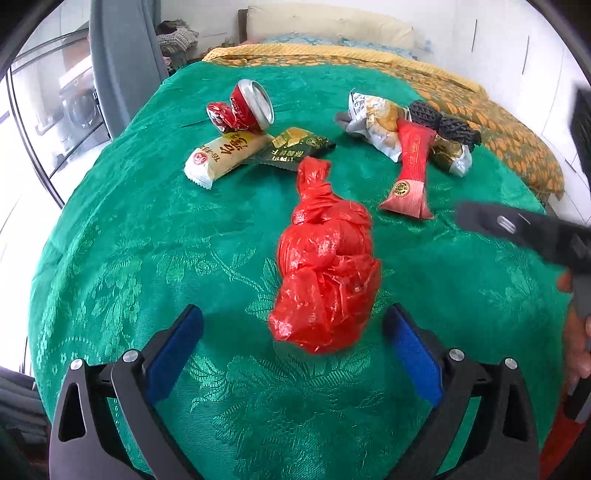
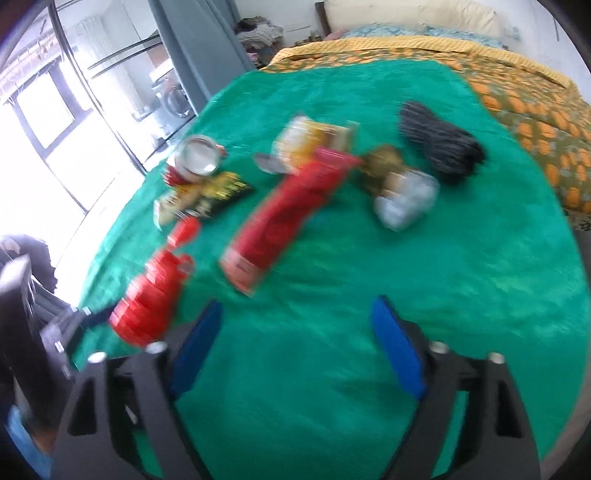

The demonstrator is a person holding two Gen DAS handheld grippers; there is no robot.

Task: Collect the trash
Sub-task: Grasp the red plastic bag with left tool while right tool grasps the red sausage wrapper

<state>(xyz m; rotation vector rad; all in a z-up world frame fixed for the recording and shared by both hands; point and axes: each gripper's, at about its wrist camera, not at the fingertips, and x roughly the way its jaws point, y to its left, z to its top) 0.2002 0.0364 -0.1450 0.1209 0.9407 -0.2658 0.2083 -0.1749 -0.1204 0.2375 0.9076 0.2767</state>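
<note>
Wrapper (image 1: 225,154) with red logo, Chinese characters

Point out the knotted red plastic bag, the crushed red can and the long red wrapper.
Knotted red plastic bag (image 1: 325,273), left wrist view, bulging body.
Crushed red can (image 1: 245,107), left wrist view, dented side.
Long red wrapper (image 2: 284,210), right wrist view, middle.

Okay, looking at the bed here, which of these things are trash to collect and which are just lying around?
Trash to collect:
- red plastic bag
- crushed red can
- white snack wrapper
- dark green wrapper
- red wrapper
- crumpled foil wrapper

Just lying about:
- green bedspread
- orange patterned blanket
- pillow
- black knitted item, possibly not trash
</note>
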